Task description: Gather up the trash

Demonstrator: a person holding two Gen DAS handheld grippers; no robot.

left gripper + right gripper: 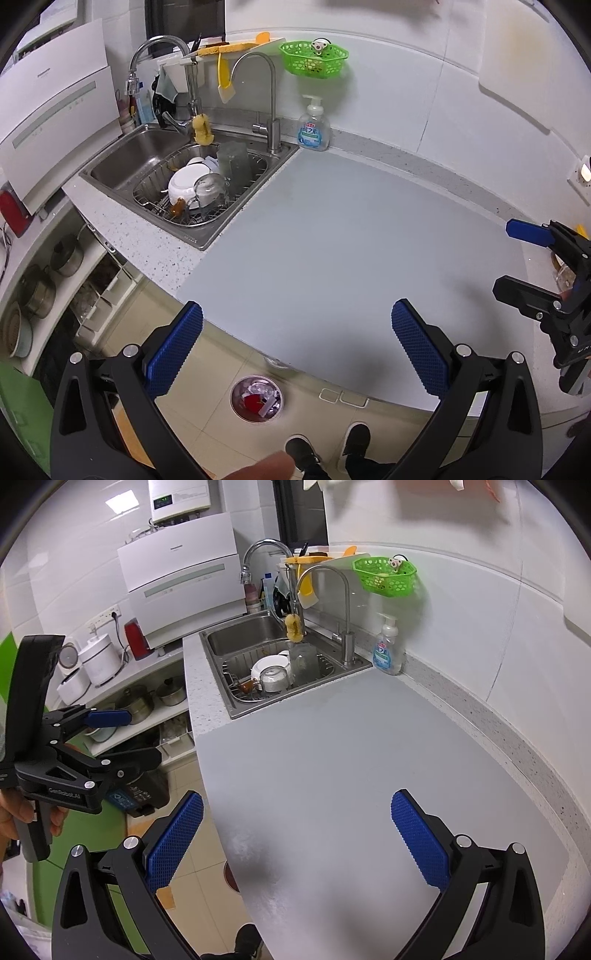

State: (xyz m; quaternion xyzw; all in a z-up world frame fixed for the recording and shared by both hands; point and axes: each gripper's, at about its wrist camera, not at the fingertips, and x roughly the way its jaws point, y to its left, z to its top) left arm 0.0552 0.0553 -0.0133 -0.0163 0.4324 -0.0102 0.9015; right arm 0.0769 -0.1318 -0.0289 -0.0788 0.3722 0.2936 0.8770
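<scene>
Kitchen counter fills both views: a grey mat [332, 240] lies bare ahead of the 2 grippers, with a steel sink [110, 162] beyond and to the left of them, dishes stacked in its wire rack [147, 192], and a soap bottle [313, 125] at the wall past the sink's corner. The left gripper [297, 347] hangs over the counter's front edge, jaws spread wide with nothing between the pads. The right gripper [297, 830] sits over the mat just beside it, equally wide and empty.

No trash shows on the mat itself. The trash bin [256, 398] stands on the floor directly below the left gripper, already holding red and clear scraps, next to the person's shoes [328, 446]. Something small and unclear sits at the counter's far right edge, behind the right gripper as the left view shows it; I cannot tell what it is.

My judgement is that collecting is at or close to its end. Doing this step well means sweeping both cameras slowly along the counter edges and corners before finishing, keeping the jaws open and clear of the counter, and lining up squarely above the bin before any release.
</scene>
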